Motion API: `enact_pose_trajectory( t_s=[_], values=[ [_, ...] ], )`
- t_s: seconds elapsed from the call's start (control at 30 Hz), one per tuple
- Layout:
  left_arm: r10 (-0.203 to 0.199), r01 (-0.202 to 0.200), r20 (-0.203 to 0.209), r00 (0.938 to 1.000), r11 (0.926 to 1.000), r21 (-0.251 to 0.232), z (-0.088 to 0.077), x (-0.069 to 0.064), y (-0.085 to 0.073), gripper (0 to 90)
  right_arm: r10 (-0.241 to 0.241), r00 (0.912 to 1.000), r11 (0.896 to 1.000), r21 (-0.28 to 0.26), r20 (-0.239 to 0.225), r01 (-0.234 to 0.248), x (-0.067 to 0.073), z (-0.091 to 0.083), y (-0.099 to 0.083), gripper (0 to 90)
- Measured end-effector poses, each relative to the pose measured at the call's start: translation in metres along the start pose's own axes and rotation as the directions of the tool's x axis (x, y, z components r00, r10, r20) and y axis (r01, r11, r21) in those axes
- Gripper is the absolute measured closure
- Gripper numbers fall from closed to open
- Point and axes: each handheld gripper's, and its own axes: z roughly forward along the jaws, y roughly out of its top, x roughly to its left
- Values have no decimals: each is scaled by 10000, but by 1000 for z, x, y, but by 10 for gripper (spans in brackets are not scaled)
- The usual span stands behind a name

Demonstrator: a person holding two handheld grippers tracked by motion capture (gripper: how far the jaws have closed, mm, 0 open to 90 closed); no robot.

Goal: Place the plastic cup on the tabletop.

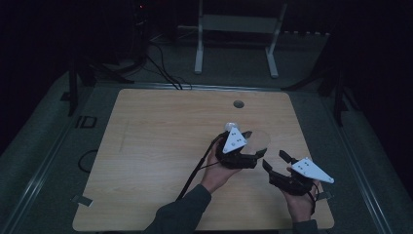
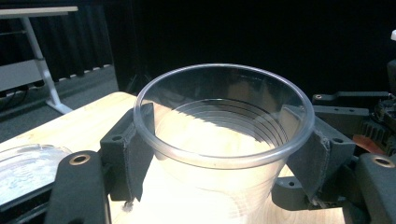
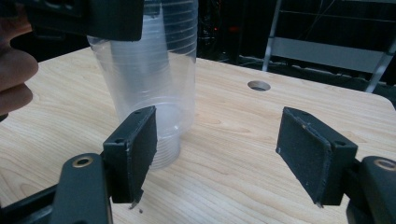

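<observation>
The left gripper [image 1: 255,146] is clenched on a clear plastic cup [image 2: 223,140], one black pad pressed to each side of the wall just under the rim; in the left gripper view the cup's mouth faces the camera and its ribbed inside catches the light; in the right gripper view the same cup stands upright with its base on or just above the wooden table [image 1: 160,141], and what looks like a second cup nested inside it sticks out below; the cup sits nearer the person than the round hole [image 1: 238,104] in the table, and a little to the right of it as the high view shows it; the right gripper [image 1: 273,161] hangs released just beside the cup, on the side away from the hole, its pads well apart with nothing between them; in the right gripper view one pad stands in front of the cup's base, and whether it touches cannot be told; a flat clear lid [image 2: 25,168] lies on the table near the cup, at the lower left of the left gripper view.
</observation>
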Motion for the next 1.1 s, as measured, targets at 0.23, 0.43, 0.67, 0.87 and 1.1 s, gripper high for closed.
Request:
enact_pose_trajectory(
  t_s=[0.23,0.43,0.67,0.87,1.1],
  values=[
    [7,-7,-17,10000,10000,-1,1,0,-4,288,48,10000,10000,-34,45,-47,-1,-1,0,286],
    [13,-13,-61,10000,10000,21,3,0,-9,288,92,9999,9999,-42,84,-91,-3,-2,-1,286],
    [12,-12,-4,10000,10000,-11,3,0,-14,288,82,9999,10000,-45,103,-81,-4,-2,-1,286],
    [-35,35,-9,10000,10000,-21,4,1,-18,288,78,9999,10000,-46,119,-78,-4,-3,-2,286],
    [-43,43,3,10000,10000,35,6,1,-22,288,94,9999,10000,-32,108,-94,-4,-3,-2,286]
  ],
)
